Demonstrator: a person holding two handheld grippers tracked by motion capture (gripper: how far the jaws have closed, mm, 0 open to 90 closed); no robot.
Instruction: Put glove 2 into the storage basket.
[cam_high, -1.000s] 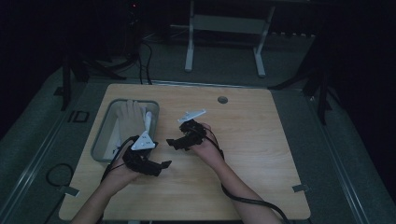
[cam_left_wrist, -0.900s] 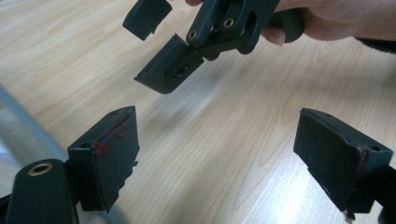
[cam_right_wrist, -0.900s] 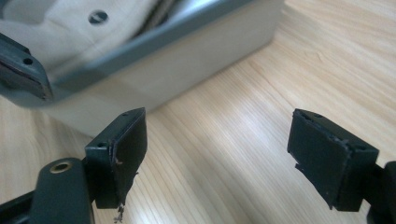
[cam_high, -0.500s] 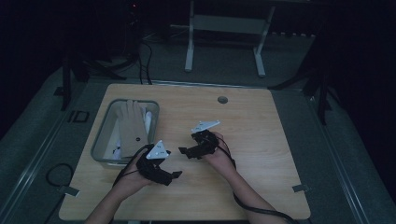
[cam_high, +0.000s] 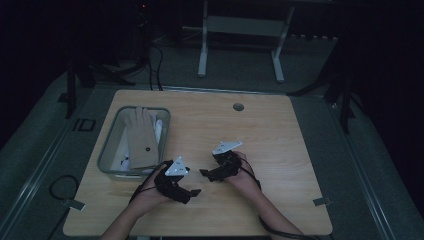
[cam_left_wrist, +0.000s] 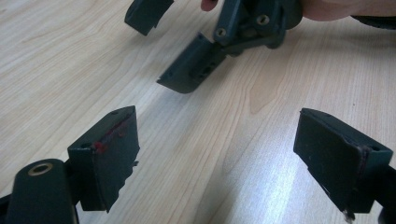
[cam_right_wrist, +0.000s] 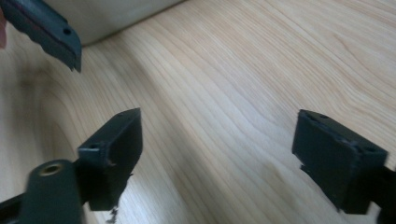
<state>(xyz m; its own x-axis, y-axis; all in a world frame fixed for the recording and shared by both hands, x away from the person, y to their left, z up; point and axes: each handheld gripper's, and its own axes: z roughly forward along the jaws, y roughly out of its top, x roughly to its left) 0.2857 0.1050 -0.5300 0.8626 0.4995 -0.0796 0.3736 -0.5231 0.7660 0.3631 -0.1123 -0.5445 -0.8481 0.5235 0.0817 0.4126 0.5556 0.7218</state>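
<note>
My left gripper (cam_high: 196, 191) hovers low over the wooden table (cam_high: 285, 145) near its front edge, just right of a clear tray (cam_high: 107, 151). In the left gripper view it (cam_left_wrist: 224, 154) is open, with bare wood between the jaws. My right gripper (cam_high: 204, 173) faces it from the right, tips close to the left one. Its jaws (cam_right_wrist: 219, 149) have just been opening and stand wide with nothing between them. A beige glove (cam_high: 141, 134) lies in the tray. The right gripper (cam_left_wrist: 187, 70) appears ahead in the left gripper view.
A round grommet hole (cam_high: 238, 107) sits at the table's far edge. The tray's pale wall (cam_right_wrist: 107, 16) rises just beyond the right gripper, beside a jaw of the left gripper (cam_right_wrist: 49, 30). A metal frame (cam_high: 240, 30) stands on the floor behind the table.
Both hands have come away from the tray toward the table's front edge and lower, shifting a little to the right. The two grippers now face each other closely.
</note>
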